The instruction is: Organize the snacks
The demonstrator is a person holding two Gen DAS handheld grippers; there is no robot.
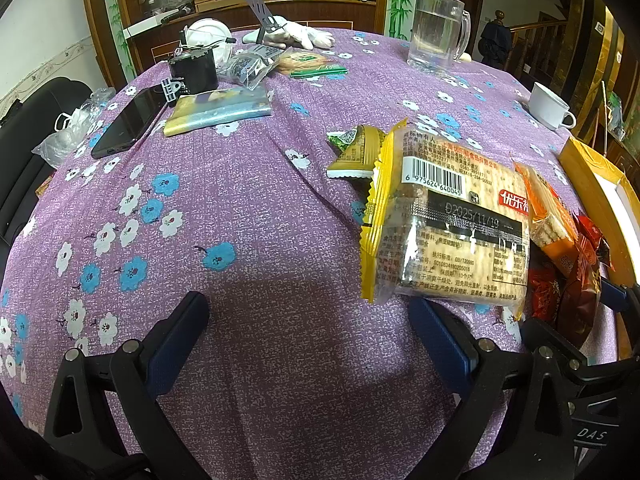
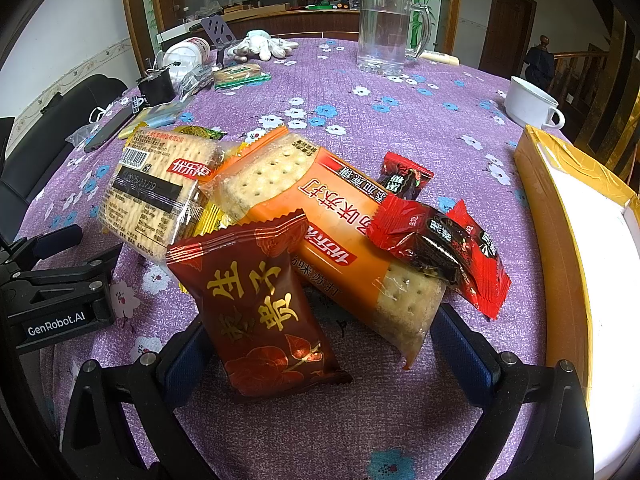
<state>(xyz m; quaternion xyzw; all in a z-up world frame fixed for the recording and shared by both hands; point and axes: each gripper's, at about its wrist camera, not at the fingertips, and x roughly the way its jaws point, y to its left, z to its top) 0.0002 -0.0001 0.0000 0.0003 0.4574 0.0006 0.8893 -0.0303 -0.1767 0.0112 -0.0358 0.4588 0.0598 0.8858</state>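
Straddling the maroon snack packet [image 2: 262, 300], the right gripper [image 2: 320, 344] is hanging spread — pinch mid-packet, avoiding the orange cracker pack [image 2: 332, 236].

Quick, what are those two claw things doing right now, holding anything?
Left gripper: open, holding nothing, over bare tablecloth.
Right gripper: open, holding nothing; the dark red snack packet lies between its fingers, not clamped.

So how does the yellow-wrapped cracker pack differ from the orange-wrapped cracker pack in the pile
The yellow-wrapped cracker pack shows a barcode and a black date strip; the orange-wrapped cracker pack shows an orange band with white lettering. Red candy wrappers and a brown snack pouch lie partly on the orange pack; none lie on the yellow one. Both hold pale square crackers behind clear film.
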